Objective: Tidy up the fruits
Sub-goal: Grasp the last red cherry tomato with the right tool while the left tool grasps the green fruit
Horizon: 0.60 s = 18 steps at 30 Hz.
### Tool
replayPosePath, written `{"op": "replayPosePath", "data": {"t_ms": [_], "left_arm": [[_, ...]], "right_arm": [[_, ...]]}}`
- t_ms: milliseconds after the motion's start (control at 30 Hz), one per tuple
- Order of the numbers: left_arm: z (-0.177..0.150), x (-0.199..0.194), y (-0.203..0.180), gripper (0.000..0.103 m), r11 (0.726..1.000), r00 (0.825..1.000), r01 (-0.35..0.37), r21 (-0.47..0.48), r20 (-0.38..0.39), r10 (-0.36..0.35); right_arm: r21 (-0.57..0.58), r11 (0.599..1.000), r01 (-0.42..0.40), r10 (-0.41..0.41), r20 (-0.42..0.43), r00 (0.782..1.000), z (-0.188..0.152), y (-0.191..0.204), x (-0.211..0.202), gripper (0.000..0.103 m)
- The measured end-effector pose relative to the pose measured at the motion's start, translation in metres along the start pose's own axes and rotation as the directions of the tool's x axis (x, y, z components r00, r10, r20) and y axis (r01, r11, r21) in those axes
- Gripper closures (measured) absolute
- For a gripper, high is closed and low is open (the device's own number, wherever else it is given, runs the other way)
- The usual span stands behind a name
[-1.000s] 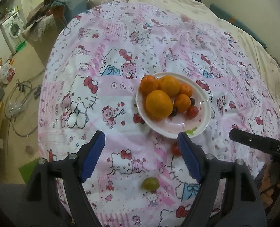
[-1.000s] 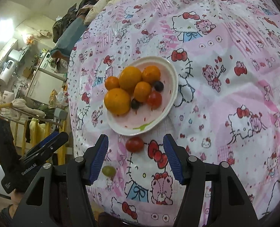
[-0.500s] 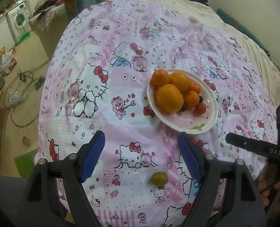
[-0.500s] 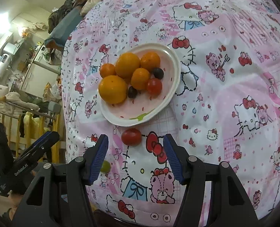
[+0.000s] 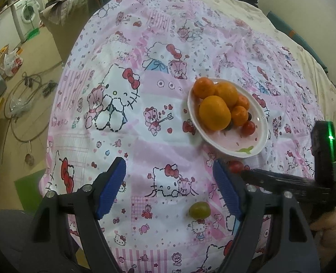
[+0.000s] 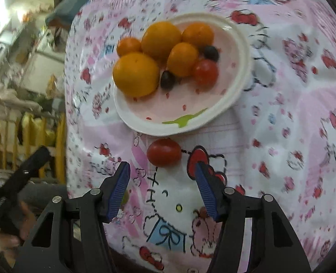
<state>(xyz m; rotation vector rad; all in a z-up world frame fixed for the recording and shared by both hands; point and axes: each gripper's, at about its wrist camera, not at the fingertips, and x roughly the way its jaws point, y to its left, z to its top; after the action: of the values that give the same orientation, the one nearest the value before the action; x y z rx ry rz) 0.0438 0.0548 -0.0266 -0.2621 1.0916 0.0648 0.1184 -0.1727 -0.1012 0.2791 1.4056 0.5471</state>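
Loose fruit beside the plate point(image 6: 240, 45) on the patterned bed cover point(image 5: 159, 141)

Red tomato point(image 6: 164, 152): just off the plate's near rim, ahead of the right hand-held gripper point(image 6: 162, 190), whose jaws have just been closing and stand spread, nothing between them. Green fruit point(image 5: 199, 209): nearer than the plate, between the spread, empty jaws of the left hand-held gripper point(image 5: 169, 187). Both likely light, smooth, soft-skinned, apt to roll; take across the middle, gently

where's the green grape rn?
Left wrist view: green grape lies on the pink cloth, short of the plate, nearer the right blue pad.
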Motion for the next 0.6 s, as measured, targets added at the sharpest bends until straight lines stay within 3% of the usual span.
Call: {"op": "replayPosePath", "data": {"t_ms": [233,300,333,600], "left_arm": [[-0.002,0.005,0.002,0.027,1.0,1.0,-0.016,0.0,-0.018,0.016],[-0.003,0.008,0.003,0.027,1.0,0.999,-0.015,-0.001,-0.033,0.015],[-0.004,0.009,0.003,0.027,1.0,0.999,-0.014,0.001,-0.04,0.014],[-0.029,0.034,-0.018,0.027,0.996,0.983,0.024,0.091,-0.183,-0.007]], "right_arm": [[-0.076,0.993,0.09,-0.093,-0.044,0.995,0.008,0.014,0.034,0.048],[-0.086,0.991,0.106,-0.11,-0.04,0.993,0.009,0.015,0.035,0.062],[-0.089,0.989,0.117,-0.121,-0.04,0.992,0.009,0.013,0.034,0.062],[-0.028,0.999,0.031,-0.032,-0.023,0.999,0.002,0.002,0.011,0.062]]}}
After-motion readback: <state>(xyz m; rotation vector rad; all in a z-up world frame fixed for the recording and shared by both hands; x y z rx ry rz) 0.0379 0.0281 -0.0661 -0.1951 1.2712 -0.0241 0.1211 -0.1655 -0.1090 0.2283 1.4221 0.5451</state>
